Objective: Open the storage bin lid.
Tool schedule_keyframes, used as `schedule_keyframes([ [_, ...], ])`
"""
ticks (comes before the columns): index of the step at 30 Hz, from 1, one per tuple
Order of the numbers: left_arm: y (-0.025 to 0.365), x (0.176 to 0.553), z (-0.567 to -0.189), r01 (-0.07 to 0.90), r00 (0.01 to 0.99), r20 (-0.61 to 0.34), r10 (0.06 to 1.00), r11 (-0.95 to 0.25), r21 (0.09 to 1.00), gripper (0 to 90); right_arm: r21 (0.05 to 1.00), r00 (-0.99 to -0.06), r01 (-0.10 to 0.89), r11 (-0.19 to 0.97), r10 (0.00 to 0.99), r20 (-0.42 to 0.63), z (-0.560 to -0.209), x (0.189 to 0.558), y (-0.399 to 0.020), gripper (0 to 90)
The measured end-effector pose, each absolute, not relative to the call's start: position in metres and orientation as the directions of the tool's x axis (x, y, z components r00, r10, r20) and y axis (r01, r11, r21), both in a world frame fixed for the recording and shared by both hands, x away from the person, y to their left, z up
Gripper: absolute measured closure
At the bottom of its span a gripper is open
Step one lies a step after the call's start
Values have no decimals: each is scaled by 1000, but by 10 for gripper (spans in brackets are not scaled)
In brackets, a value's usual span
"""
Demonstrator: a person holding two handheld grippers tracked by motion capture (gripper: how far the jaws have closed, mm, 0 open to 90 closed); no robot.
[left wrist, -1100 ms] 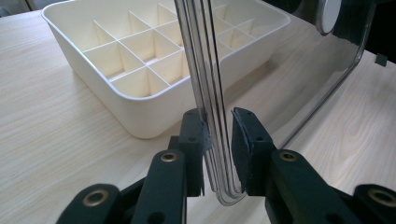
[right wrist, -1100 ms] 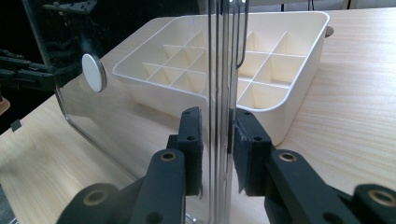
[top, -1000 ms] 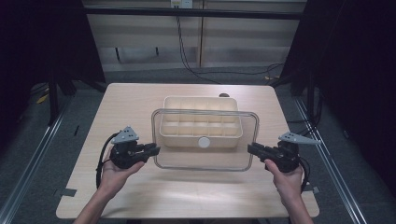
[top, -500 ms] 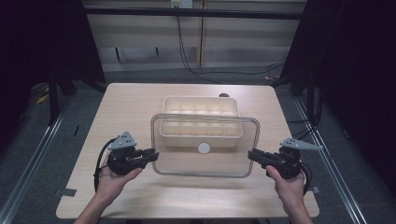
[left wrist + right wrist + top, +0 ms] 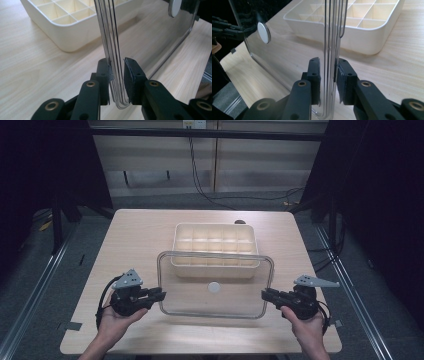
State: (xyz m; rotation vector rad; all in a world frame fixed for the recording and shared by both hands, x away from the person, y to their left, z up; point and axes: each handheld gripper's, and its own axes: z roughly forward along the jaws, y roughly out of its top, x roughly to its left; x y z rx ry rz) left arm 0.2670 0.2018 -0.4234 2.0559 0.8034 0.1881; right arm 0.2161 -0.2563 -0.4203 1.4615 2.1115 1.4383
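Observation:
A clear plastic lid [image 5: 215, 285] with a white round knob [image 5: 214, 287] hangs level over the front half of the table, overlapping the near edge of a cream compartment box [image 5: 215, 240]. My left gripper [image 5: 159, 295] is shut on the lid's left rim and my right gripper [image 5: 265, 294] on its right rim. In the left gripper view the rim of the lid [image 5: 155, 30] stands between the pads of the left gripper [image 5: 117, 65], with the box [image 5: 62, 20] beyond. In the right gripper view the right gripper [image 5: 328, 63] clamps the lid [image 5: 287, 50], and the box [image 5: 362, 22] lies behind.
The wooden table [image 5: 140, 235] has bare surface left and right of the box. Metal rails run along the floor on both sides, and cables trail behind the table. A small dark object [image 5: 240, 222] sits just behind the box.
Both grippers have carried the lid toward the table's front edge, so more of the cream box shows behind it. Both keep their hold on the lid.

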Motion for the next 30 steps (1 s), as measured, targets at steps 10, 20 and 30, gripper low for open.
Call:
schedule_keyframes([
  [10, 204, 253, -438, 497, 768, -177, 615, -399, 771, 752, 759, -486, 644, 99, 818, 306, -435, 203, -247, 730],
  [20, 203, 248, -448, 510, 780, -203, 593, -413, 755, 753, 749, -480, 659, 65, 803, 353, -441, 197, -253, 740],
  [30, 204, 247, -454, 531, 779, -230, 583, -418, 737, 749, 726, -470, 685, 58, 797, 380, -450, 195, -254, 743],
])
